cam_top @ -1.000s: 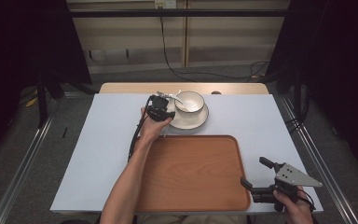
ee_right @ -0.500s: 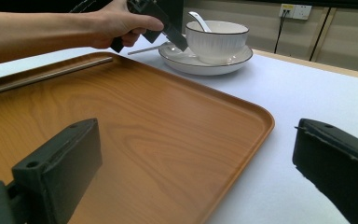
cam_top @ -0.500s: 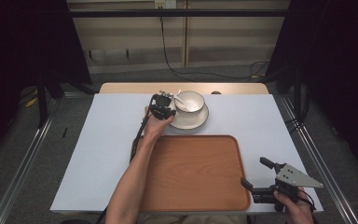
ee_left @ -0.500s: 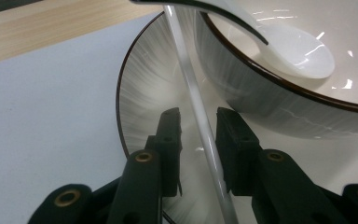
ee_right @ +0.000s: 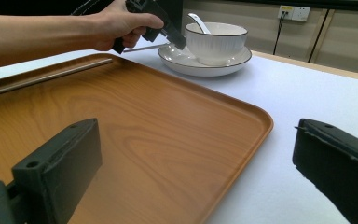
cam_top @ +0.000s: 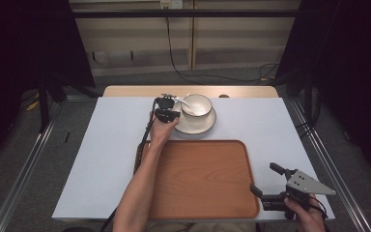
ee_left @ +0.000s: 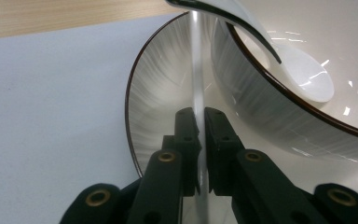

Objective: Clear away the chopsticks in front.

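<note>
Because I may want to move the plate [ee_left: 168, 88], my left gripper [ee_left: 196, 116] pinches its rim tight, bowl [cam_top: 196, 104] on top; my right gripper [ee_right: 191, 154] waits wide open, holding nothing, by the tray [cam_top: 207, 193].

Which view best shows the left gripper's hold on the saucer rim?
The left gripper view: the left gripper has its jaws closed on the saucer rim edge-on. The high view shows it beside the bowl, contact hidden. The right gripper view shows it from afar.
</note>
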`<state>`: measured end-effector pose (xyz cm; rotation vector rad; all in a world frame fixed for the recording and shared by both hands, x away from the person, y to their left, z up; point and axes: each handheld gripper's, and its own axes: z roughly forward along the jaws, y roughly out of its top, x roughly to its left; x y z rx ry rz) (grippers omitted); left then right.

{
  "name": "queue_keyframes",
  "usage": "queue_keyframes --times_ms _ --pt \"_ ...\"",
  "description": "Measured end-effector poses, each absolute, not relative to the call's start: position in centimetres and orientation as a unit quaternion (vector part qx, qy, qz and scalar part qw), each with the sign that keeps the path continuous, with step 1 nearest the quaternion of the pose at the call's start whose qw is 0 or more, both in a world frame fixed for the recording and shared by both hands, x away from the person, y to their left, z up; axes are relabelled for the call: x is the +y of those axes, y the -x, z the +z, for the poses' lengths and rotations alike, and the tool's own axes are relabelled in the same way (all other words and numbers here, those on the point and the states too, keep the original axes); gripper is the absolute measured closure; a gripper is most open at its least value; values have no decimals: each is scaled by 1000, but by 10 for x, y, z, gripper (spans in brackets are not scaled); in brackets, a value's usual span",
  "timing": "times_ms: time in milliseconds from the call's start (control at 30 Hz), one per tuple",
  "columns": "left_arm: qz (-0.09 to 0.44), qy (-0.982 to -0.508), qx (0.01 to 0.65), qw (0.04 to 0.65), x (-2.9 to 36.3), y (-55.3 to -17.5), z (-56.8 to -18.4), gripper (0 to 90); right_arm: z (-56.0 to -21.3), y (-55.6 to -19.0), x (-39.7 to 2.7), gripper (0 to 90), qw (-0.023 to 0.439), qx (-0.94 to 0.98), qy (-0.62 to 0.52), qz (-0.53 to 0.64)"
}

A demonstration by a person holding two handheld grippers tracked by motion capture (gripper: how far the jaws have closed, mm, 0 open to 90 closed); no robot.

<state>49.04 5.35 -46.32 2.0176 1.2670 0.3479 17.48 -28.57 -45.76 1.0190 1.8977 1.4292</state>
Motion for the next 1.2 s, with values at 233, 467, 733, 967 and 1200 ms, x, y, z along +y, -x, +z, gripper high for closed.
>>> queue_keyframes --times_ms 233,467,733,967,1200 --pt "139 -793 481 348 52 -489 -461 853 -457 -175 -286 8 274 706 -379 532" --pt "152 -796 471 350 54 -484 -455 853 -457 -175 -286 8 276 706 -379 532" --pt "156 -784 480 361 68 -478 -450 853 -457 -175 -286 8 275 706 -376 533" --pt "160 -774 487 373 82 -466 -448 853 -457 -176 -285 8 276 708 -376 530" --pt "180 -771 495 358 88 -453 -444 854 -457 -176 -286 8 276 706 -378 531"
